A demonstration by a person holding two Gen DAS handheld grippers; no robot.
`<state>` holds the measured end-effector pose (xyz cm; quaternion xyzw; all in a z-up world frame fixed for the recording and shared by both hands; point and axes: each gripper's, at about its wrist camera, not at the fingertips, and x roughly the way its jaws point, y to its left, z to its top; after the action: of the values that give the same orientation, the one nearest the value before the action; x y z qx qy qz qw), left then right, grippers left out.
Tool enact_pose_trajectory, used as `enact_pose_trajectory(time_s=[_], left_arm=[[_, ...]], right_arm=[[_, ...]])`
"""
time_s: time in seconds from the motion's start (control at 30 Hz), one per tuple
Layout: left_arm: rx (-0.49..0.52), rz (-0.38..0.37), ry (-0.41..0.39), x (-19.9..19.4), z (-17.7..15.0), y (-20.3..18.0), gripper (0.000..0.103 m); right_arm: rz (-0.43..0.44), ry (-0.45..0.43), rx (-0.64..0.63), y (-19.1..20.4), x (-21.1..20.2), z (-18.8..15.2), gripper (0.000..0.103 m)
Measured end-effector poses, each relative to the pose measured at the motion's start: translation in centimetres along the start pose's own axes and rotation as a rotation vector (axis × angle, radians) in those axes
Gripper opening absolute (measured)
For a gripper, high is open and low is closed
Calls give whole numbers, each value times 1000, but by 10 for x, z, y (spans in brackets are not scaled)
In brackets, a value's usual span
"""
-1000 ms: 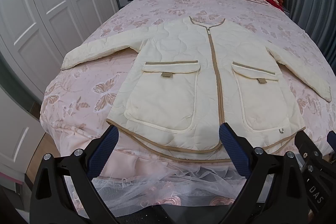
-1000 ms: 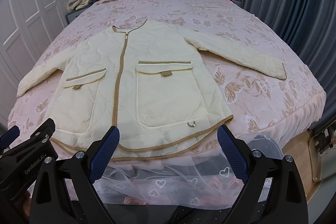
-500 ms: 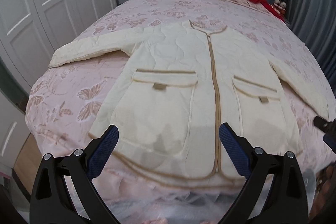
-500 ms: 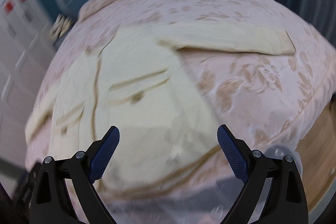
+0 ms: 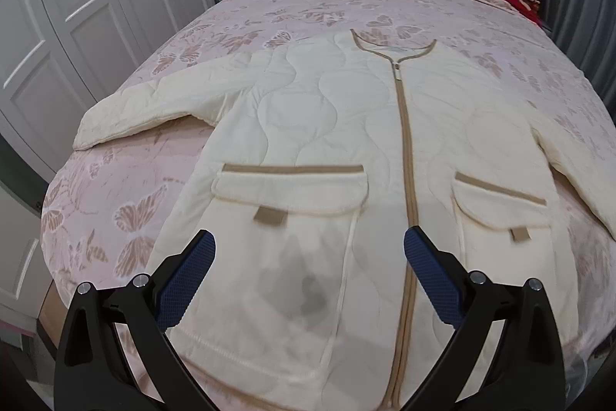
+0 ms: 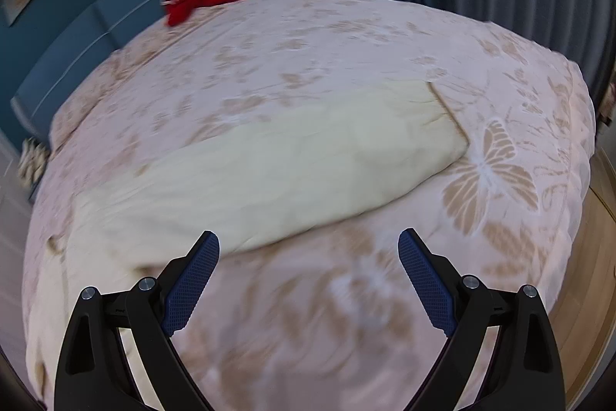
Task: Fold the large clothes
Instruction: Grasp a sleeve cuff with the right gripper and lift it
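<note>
— Looking at the cream quilted jacket [image 5: 327, 126], where is it lying?

— It lies flat on the pink bed [image 5: 127, 210] with butterflies on the cover. Its front faces up and the tan zipper [image 5: 406, 156] is closed. Both sleeves stick out to the sides. Nothing is folded yet, so I think the folding is only about to start.

— What is the left gripper [image 5: 310, 266] doing?

— It hangs over the bottom part of the jacket, above the big left pocket [image 5: 288, 187]. Its blue fingers [image 5: 188, 280] are spread wide and hold nothing.

— And the right gripper [image 6: 308, 266]?

— It points at the right sleeve [image 6: 288, 164], which lies across the bed toward the cuff [image 6: 448, 114]. That picture is blurry. Its fingers [image 6: 423, 280] are spread wide too, and they are empty. The sleeve is near them but not between them.

— So what step is this?

— I think it is the reach for the first fold, the sleeve one.

— What does the next move need?

— My guess is the right gripper has to go down to the sleeve near the cuff, pinch the puffy cloth well, and carry it over onto the jacket's chest. The left gripper could press the body down so it does not slide.

— Anything else around?

— A red soft toy [image 6: 192, 4] sits far off by the blue headboard [image 6: 127, 10], and white wardrobe doors [image 5: 77, 6] stand beside the bed.
</note>
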<state>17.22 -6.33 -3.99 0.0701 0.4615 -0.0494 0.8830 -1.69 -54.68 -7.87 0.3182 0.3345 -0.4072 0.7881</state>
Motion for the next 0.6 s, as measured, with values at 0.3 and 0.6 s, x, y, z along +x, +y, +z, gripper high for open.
enact_pose_trajectory(time_s=[0.3, 0.6], left_arm=[[15, 16, 5, 27, 9, -15, 96], [25, 11, 32, 42, 4, -23, 96]], right_arm=[[-17, 45, 193, -60, 69, 15, 92], [44, -7, 249, -60, 82, 31, 57]])
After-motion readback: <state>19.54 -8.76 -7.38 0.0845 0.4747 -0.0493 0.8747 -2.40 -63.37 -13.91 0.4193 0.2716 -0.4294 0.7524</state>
